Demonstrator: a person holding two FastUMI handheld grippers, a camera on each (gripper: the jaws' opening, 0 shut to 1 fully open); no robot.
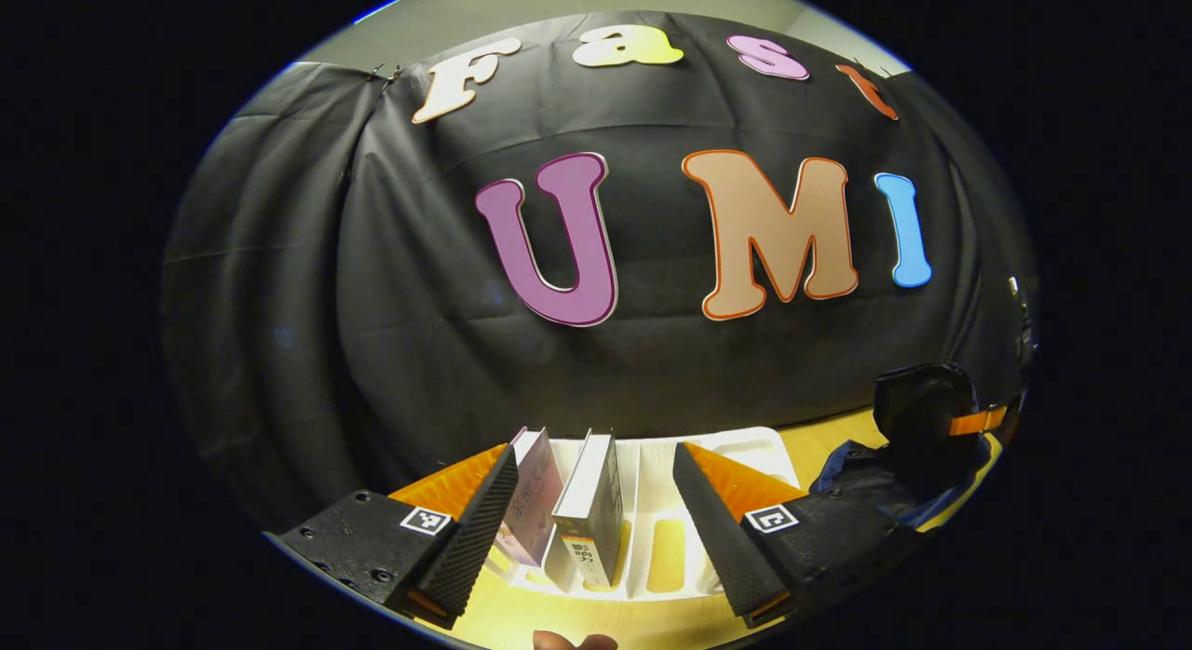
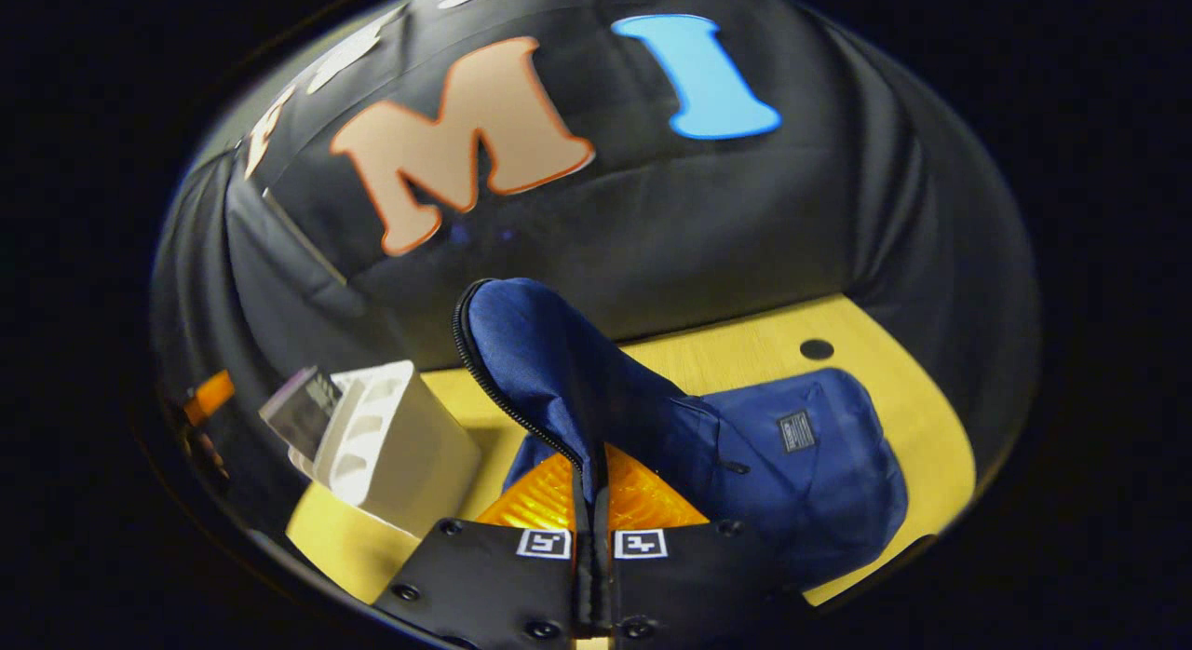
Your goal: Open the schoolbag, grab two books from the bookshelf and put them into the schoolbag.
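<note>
In the left gripper view my left gripper [image 1: 594, 454] is open in front of the white bookshelf [image 1: 736, 442]. Two upright books show between its fingers: a pinkish book [image 1: 535, 510] and a white book [image 1: 591, 501]; neither finger presses on them. In the right gripper view my right gripper [image 2: 593, 459] is shut on the zipped edge of the blue schoolbag's flap [image 2: 540, 352] and holds it lifted. The schoolbag's body [image 2: 810, 464] lies on the yellow table [image 2: 745, 352]. The bookshelf [image 2: 391, 445] stands to its left, holding a book [image 2: 303, 408].
Black cloth closes off the back of the booth. The other gripper and its holder [image 1: 927, 403] hang over the dark bag [image 1: 866, 487] at the right of the left gripper view. A small round hole [image 2: 817, 348] sits in the tabletop behind the bag.
</note>
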